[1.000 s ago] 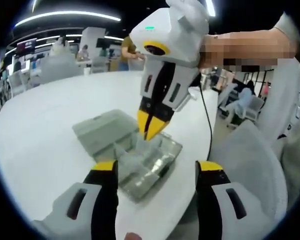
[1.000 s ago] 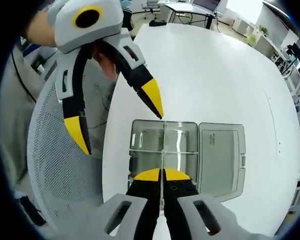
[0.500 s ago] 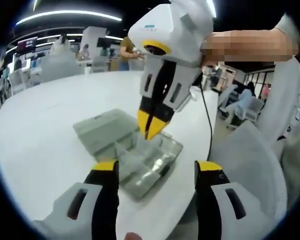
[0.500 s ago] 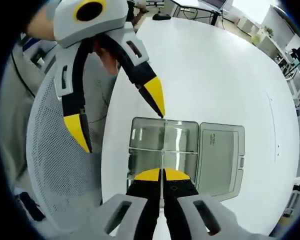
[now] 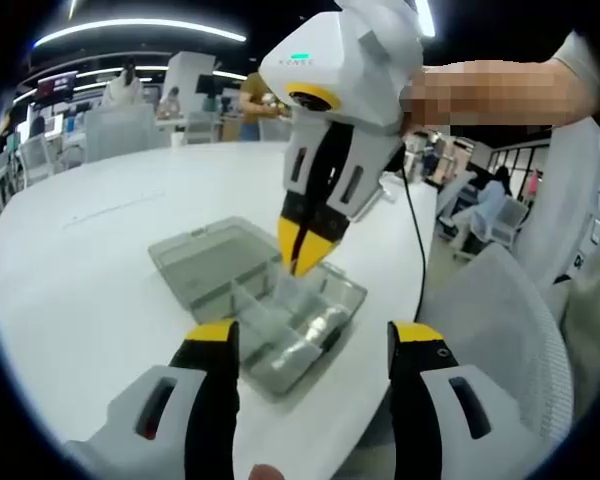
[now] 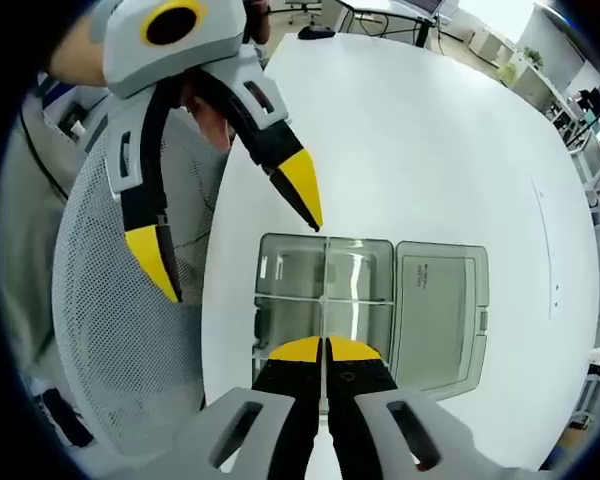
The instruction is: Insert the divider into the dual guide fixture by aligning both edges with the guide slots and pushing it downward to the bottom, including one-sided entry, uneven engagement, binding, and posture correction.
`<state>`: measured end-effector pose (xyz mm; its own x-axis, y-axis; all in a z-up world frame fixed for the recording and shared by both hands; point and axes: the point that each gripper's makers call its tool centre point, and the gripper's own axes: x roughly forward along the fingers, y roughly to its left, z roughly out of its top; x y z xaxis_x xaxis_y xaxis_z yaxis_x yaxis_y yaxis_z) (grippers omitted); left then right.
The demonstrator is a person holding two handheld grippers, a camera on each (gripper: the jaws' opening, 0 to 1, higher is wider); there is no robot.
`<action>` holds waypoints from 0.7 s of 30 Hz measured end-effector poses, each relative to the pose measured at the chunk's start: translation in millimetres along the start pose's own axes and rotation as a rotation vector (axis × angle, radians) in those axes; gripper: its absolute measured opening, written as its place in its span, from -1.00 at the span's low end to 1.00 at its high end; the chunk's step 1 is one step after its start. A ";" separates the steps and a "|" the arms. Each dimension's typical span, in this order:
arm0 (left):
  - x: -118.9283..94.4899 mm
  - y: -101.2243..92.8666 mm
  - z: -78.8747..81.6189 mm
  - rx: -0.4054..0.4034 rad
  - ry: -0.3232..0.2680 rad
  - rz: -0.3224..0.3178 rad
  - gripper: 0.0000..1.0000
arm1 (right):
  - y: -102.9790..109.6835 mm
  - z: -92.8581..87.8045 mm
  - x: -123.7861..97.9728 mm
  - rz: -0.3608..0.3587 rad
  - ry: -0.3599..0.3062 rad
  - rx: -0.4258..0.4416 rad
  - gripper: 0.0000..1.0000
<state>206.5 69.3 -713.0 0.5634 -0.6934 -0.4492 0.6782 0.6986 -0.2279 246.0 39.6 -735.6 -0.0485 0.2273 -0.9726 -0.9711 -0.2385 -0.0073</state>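
The left gripper view looks low across the tabletop at the clear box, while the right gripper view looks steeply down on that box from close above.

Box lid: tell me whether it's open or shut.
Open. In the right gripper view the lid lies flat on the table beside the box, whose compartments are uncovered.

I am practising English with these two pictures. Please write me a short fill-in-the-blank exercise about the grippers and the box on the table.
1. The right gripper is ____ on the clear divider.
2. The left gripper has its jaws ____.
3. The lid of the clear box lies ____ beside it.
4. The box rests on a ____ table.

Missing words: shut; open; open; white
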 end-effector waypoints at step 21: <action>-3.2 3.6 0.4 -0.005 -0.004 0.003 0.15 | 1.4 0.8 0.5 0.000 0.049 -0.027 -1.00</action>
<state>207.4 74.0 -712.0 0.5675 -0.6921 -0.4460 0.6742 0.7015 -0.2310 244.4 40.2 -735.9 -0.0363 0.1814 -0.9827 -0.9645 -0.2636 -0.0130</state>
